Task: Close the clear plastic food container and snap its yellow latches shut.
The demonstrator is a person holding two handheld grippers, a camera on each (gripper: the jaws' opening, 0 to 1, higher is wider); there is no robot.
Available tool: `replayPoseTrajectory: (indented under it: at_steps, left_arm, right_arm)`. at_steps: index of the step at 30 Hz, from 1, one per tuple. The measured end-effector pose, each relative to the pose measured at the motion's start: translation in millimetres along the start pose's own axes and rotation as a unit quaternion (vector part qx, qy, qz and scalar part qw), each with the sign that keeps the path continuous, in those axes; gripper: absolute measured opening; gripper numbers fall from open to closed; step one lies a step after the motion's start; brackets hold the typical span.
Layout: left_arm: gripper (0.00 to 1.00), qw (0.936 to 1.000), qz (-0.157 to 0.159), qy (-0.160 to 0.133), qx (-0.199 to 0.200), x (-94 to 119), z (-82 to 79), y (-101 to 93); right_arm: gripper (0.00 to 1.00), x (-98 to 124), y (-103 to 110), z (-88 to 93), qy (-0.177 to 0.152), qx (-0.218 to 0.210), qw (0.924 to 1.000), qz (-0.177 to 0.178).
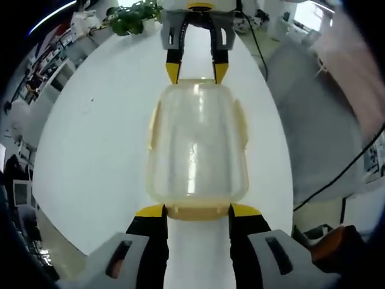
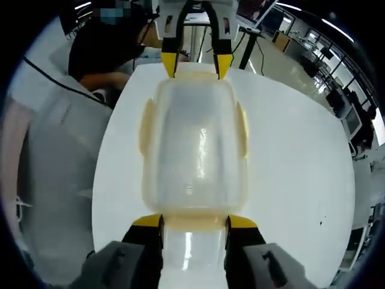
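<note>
The clear plastic container lies lid-on in the middle of a white table, with pale yellow latches on its long sides and ends. In the left gripper view, my left gripper stands open, its yellow tips on either side of the near end latch. My right gripper is at the far end, open, tips at the container's edge. The right gripper view shows the same container from the other end: my right gripper straddles its end latch, and the left gripper is opposite.
A potted plant stands at the table's far end. Grey floor and a black cable lie beyond the table edge. A person in light clothes stands close beside the table. Desks and monitors line the room.
</note>
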State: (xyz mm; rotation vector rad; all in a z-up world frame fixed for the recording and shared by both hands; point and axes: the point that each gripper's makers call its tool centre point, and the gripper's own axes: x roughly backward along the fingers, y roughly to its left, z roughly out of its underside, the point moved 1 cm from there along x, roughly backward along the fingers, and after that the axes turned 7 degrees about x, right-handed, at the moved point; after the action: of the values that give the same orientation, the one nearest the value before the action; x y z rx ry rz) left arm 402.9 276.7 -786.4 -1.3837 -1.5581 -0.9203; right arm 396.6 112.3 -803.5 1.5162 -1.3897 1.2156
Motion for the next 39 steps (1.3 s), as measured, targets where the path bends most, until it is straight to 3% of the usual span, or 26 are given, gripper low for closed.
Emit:
replayPoseTrajectory:
  at_steps: [16, 39]
  left_arm:
    - [0.37, 0.9999, 0.012, -0.001, -0.007, -25, -42.4, -0.1]
    - [0.37, 0.9993, 0.026, -0.006, -0.028, -50, -94.0, -6.1]
  right_arm:
    - [0.37, 7, 6, 48.9, 0.017, -0.020, 0.9996, -0.007]
    - [0.37, 23, 20, 103.0, 0.030, -0.045, 0.9985, -0.010]
